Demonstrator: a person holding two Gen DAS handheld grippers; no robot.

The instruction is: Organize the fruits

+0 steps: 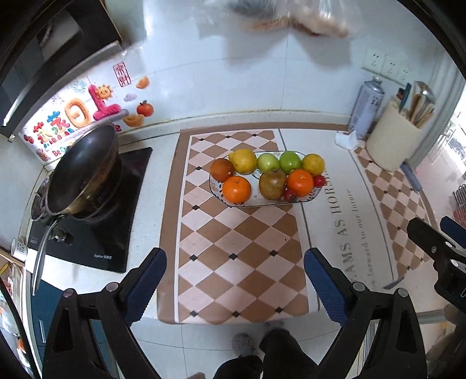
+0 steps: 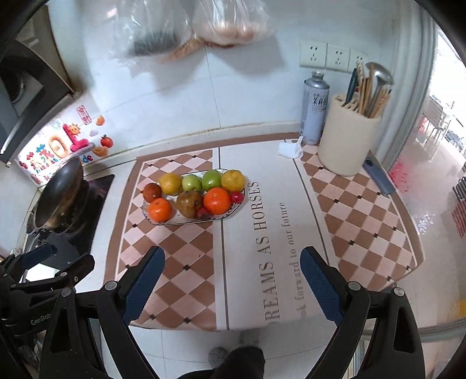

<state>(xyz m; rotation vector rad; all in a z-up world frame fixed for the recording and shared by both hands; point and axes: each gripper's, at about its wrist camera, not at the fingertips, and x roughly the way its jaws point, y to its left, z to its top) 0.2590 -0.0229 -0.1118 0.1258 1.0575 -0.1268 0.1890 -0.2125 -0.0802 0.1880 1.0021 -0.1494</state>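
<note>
An oblong white plate [image 1: 256, 202] [image 2: 227, 214] on the checkered mat holds several fruits: two oranges [image 1: 236, 189] [image 2: 217, 200], two lemons [image 1: 243, 161] [image 2: 233, 180], two green apples [image 1: 268, 162] [image 2: 211, 180], a brownish pear [image 1: 272, 184] [image 2: 189, 204], a dark red fruit [image 1: 222, 169] [image 2: 152, 192] and small red fruits [image 1: 319, 180] [image 2: 236, 197]. My left gripper [image 1: 235, 284] is open and empty, well short of the plate. My right gripper [image 2: 233, 281] is open and empty, near the counter's front edge. It also shows at the right of the left wrist view [image 1: 437, 245].
A black wok [image 1: 84, 172] [image 2: 58, 195] sits on an induction hob [image 1: 96, 233] at the left. A cream utensil holder [image 1: 393, 145] [image 2: 348, 137], a spray can [image 1: 367, 108] [image 2: 316, 106] and a crumpled tissue [image 2: 289, 150] stand at the back right. Plastic bags [image 2: 186, 26] hang on the wall.
</note>
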